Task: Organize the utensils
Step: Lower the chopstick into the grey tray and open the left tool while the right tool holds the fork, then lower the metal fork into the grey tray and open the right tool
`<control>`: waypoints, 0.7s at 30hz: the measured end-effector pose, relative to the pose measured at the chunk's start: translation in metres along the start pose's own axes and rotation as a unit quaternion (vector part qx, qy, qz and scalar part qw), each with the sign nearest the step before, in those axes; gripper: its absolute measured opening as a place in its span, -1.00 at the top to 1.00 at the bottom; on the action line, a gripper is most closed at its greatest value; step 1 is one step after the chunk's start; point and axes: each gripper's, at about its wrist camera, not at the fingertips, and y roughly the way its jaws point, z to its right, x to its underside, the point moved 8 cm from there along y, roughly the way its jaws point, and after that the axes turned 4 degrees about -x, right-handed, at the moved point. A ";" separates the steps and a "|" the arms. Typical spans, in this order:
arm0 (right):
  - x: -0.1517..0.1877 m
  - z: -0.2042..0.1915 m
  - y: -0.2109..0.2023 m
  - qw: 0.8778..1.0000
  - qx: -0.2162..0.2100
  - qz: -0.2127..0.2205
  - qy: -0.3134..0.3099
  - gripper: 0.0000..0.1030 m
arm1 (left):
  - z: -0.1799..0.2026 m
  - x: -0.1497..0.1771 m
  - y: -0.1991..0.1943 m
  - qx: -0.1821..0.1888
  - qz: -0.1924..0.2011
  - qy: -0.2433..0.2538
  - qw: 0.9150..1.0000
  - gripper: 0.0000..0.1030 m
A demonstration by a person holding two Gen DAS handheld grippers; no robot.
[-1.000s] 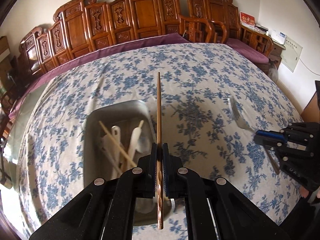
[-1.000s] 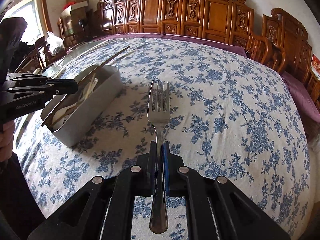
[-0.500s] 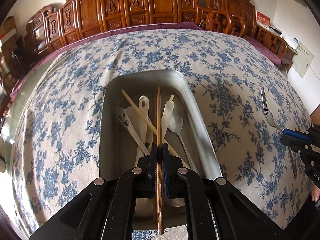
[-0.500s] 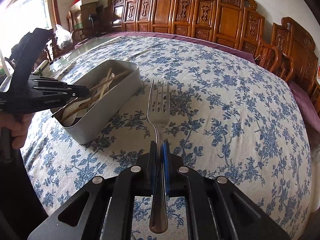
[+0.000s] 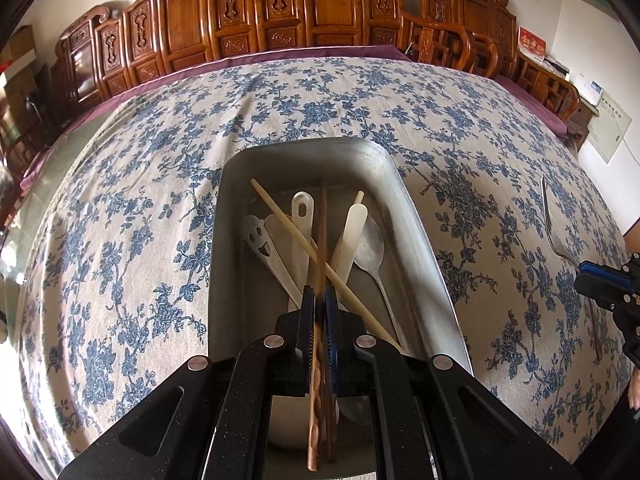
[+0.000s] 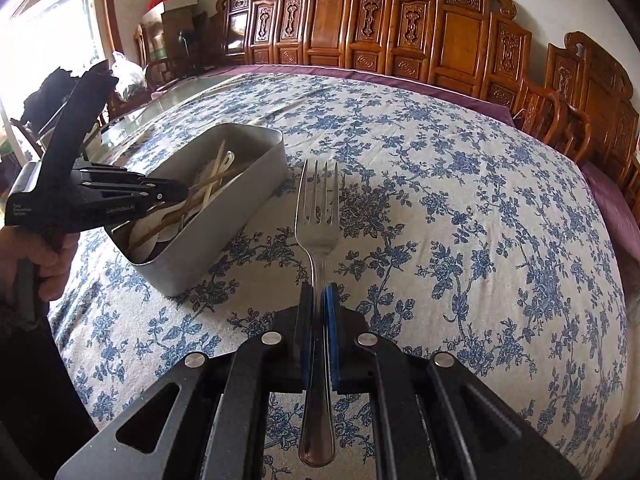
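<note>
Partly hidden chopstick among utensils

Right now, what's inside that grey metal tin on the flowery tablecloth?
Inside the metal tin lie a pale chopstick, white plastic spoons, a smiley-face utensil and a metal spoon. The left gripper covers the near end, so anything beneath it is hidden.
</note>
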 end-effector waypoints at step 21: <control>-0.060 -0.065 0.018 0.999 -0.046 0.022 -0.007 0.84 | -0.054 -0.019 -0.029 -0.015 0.048 -0.049 0.998 0.05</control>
